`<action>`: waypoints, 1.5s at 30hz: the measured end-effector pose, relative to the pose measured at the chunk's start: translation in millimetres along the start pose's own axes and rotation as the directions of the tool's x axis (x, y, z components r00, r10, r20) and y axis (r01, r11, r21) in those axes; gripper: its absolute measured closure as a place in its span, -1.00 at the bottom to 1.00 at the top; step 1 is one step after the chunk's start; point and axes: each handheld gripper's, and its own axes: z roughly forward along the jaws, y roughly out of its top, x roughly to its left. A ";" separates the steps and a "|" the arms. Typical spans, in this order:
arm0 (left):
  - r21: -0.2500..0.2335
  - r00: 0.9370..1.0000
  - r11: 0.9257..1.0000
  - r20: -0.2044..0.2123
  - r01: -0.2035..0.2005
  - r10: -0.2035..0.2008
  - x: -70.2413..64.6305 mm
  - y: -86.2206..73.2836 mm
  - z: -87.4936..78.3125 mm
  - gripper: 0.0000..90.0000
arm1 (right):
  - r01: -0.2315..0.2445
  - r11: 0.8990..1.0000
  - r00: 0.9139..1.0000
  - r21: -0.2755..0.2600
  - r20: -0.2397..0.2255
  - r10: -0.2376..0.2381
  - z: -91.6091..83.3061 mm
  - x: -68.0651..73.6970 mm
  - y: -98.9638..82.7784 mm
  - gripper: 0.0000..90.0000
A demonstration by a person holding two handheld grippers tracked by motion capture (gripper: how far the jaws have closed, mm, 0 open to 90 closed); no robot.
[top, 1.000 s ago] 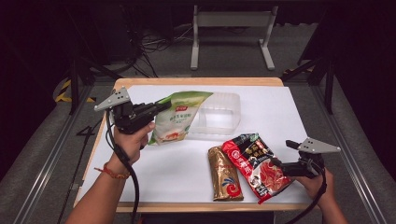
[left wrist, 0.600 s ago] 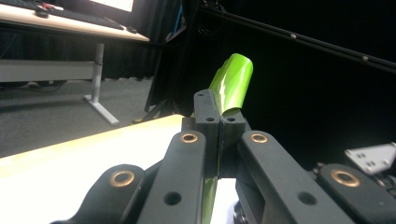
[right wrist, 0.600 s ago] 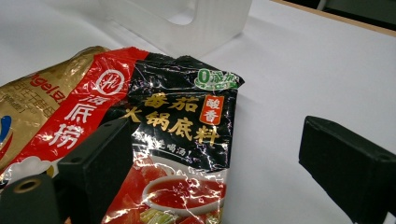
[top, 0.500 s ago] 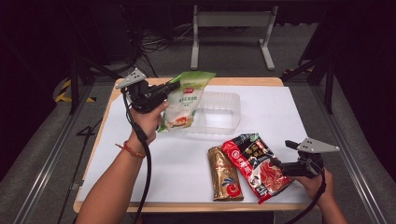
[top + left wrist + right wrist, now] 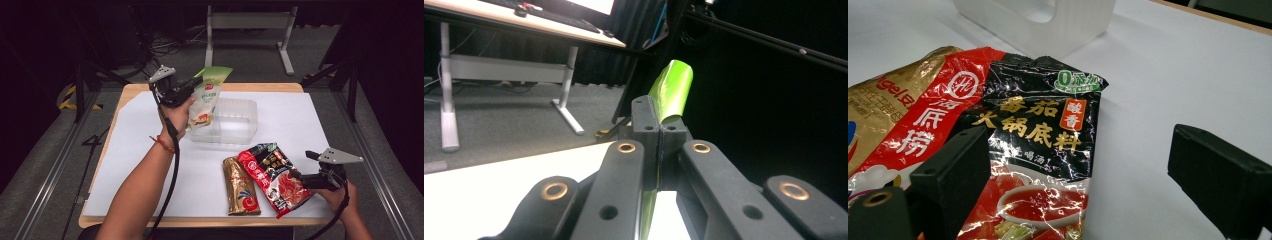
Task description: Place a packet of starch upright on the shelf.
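My left gripper point(image 5: 196, 84) is shut on the top of a green-and-white pouch point(image 5: 206, 100), which hangs tilted in the air over the left end of a clear plastic container point(image 5: 232, 122). In the left gripper view the jaws point(image 5: 659, 131) meet on the pouch's green edge point(image 5: 672, 89). A red-and-black soup-base pouch point(image 5: 274, 175) lies flat at the front right, partly over a gold pouch point(image 5: 240, 187). My right gripper point(image 5: 299, 179) rests open at the red-and-black pouch's right edge. In the right gripper view the gripper point(image 5: 1083, 172) has that pouch point(image 5: 1040, 130) lying under its left finger point(image 5: 955, 172), with no pad pressing on it.
A white sheet point(image 5: 135, 145) covers the wooden table point(image 5: 125, 92). The container point(image 5: 1048, 20) shows white beyond the pouches, with the gold pouch point(image 5: 880, 100) at the left. A grey metal stand point(image 5: 247, 22) rises behind the table. Dark rails run along both sides.
My left hand has carried the green-and-white pouch to the right and farther back, from the table's left side to above the container's left end. The right gripper has stayed still.
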 end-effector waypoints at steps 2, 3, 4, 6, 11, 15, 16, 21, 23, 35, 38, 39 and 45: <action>-0.013 1.000 1.000 -0.027 0.007 -0.007 1.5 -0.5 7.0 1.00 | -0.002 1.000 1.000 0.002 0.001 0.002 0.1 0.1 -0.1 -0.77; -0.017 0.999 1.000 -0.035 0.014 -0.015 2.3 -0.7 10.4 1.00 | -0.002 1.000 1.000 0.003 0.000 0.002 0.2 0.2 -0.4 -0.76; -0.018 0.999 1.000 -0.043 0.011 -0.012 2.8 -0.7 12.8 1.00 | -0.002 1.000 1.000 0.003 0.000 0.002 0.2 0.2 -0.4 -0.76; -0.032 0.998 0.999 -0.066 0.003 -0.005 4.8 0.1 20.9 1.00 | 0.000 1.000 1.000 0.007 0.002 0.000 0.6 -0.4 -0.9 -0.76; -0.056 0.995 0.998 -0.095 0.021 -0.026 7.0 0.8 30.6 1.00 | 0.005 1.000 1.000 0.013 0.001 -0.005 1.6 0.5 -1.1 -0.75; -0.058 0.994 0.998 -0.099 0.036 -0.042 9.0 -2.4 37.1 1.00 | 0.007 1.000 1.000 0.020 0.000 -0.007 2.9 1.0 -1.4 -0.75; -0.045 0.994 0.999 -0.104 0.019 -0.024 8.5 -3.6 39.2 1.00 | 0.009 1.000 1.000 0.019 -0.001 -0.009 3.0 1.1 -1.5 -0.75; -0.027 0.994 0.998 -0.097 0.056 -0.059 15.5 -11.9 41.1 0.99 | 0.010 1.000 1.000 0.021 -0.002 -0.010 3.2 1.3 -1.7 -0.75; -0.009 0.995 0.999 -0.086 0.043 -0.043 17.4 -16.1 40.1 0.99 | 0.012 1.000 1.000 0.021 -0.003 -0.012 3.2 1.6 -1.6 -0.75; 0.095 0.994 0.990 0.022 -0.107 0.105 20.6 -28.6 12.2 0.89 | 0.019 0.999 1.000 0.029 -0.002 -0.019 4.1 3.4 -0.7 -0.75; 0.143 0.987 0.977 0.049 -0.159 0.154 23.6 -36.3 6.4 0.84 | 0.021 0.999 1.000 0.029 -0.004 -0.020 4.1 3.5 -0.7 -0.75; 0.160 0.983 0.971 0.069 -0.179 0.170 25.3 -39.5 4.0 0.84 | 0.020 0.999 1.000 0.029 -0.004 -0.020 4.0 3.5 -0.8 -0.75; 0.259 0.947 0.911 0.108 -0.321 0.303 31.1 -59.1 -14.3 0.70 | 0.021 0.999 1.000 0.032 -0.004 -0.021 4.4 3.7 -0.8 -0.75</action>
